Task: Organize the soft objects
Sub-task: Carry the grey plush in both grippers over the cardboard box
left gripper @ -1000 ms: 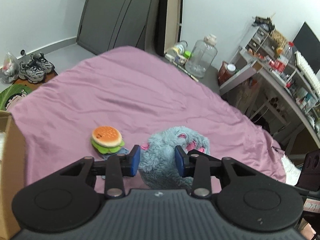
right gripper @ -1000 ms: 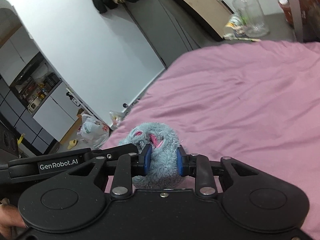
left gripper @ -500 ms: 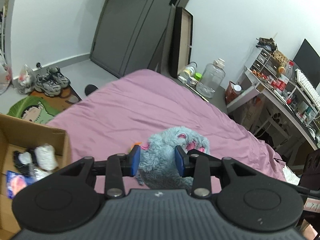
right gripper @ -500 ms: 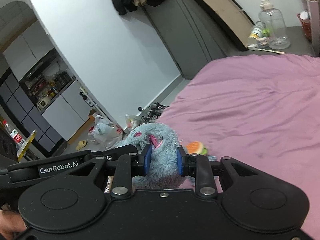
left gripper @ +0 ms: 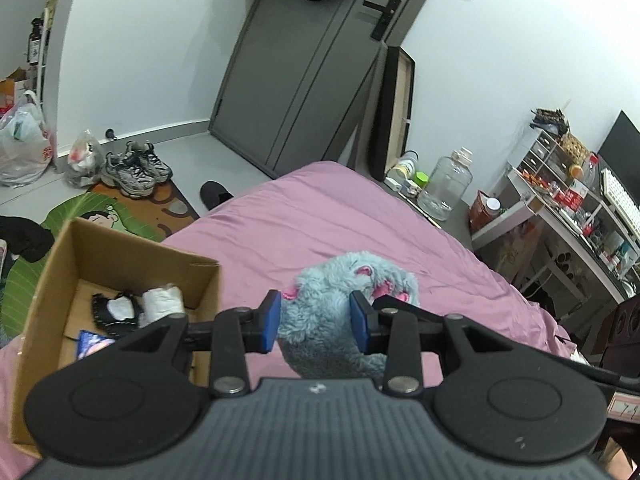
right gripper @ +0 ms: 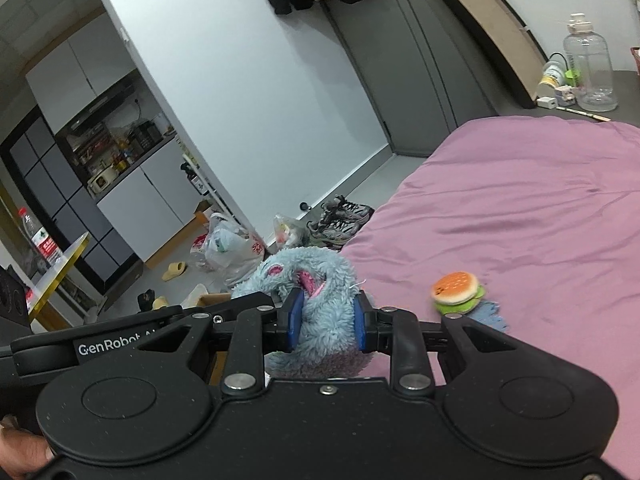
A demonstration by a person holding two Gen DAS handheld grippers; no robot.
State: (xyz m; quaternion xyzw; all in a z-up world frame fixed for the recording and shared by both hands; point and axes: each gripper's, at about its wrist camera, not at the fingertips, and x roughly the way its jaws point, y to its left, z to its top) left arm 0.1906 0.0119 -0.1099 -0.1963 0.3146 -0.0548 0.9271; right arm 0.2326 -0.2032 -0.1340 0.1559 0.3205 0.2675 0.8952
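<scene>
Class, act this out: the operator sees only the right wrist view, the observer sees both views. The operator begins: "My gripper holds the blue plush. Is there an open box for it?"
Observer: Yes. In the left wrist view an open cardboard box sits on the bed, just left of the blue plush.
Operator: Is anything inside it?
Observer: A white roll and a black-and-white soft item lie at its far end.
Operator: Does the left gripper have the plush too?
Observer: Yes. The left gripper has its blue pads pressed on the plush's sides.
</scene>
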